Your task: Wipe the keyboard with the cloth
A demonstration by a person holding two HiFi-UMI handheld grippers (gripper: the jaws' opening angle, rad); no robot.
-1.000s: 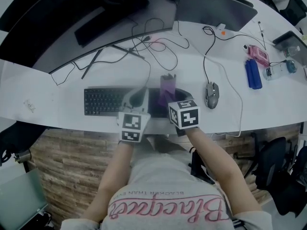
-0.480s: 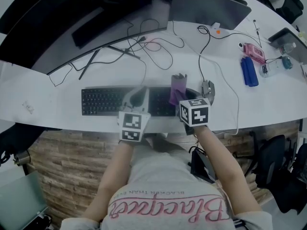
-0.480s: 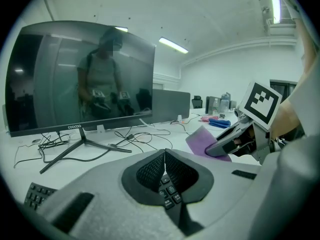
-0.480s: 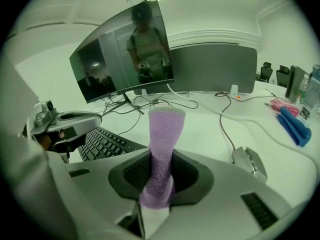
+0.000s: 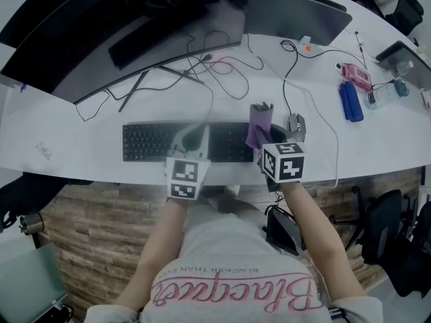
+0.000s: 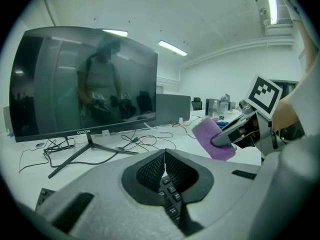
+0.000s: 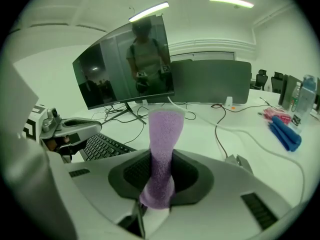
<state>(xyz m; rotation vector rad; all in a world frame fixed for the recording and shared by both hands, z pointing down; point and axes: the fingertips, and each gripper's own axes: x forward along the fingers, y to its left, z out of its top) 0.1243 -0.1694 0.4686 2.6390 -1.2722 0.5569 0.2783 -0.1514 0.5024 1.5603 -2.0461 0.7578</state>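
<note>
A black keyboard lies along the white desk's front edge. My left gripper rests over its middle with the jaws shut and nothing between them; keys show just under the closed tips. My right gripper is shut on a purple cloth that stands folded between the jaws over the keyboard's right end. In the right gripper view the cloth rises upright from the jaws, with the keyboard off to the left. The left gripper view shows the cloth at right.
A grey mouse lies just right of the keyboard, its cable running back. Loose cables and a monitor stand sit behind the keyboard. A blue case and pink item lie far right. A laptop stands behind.
My right gripper with the cloth has slid rightward along the keyboard, from near the middle to its right end. The left gripper has stayed put.
</note>
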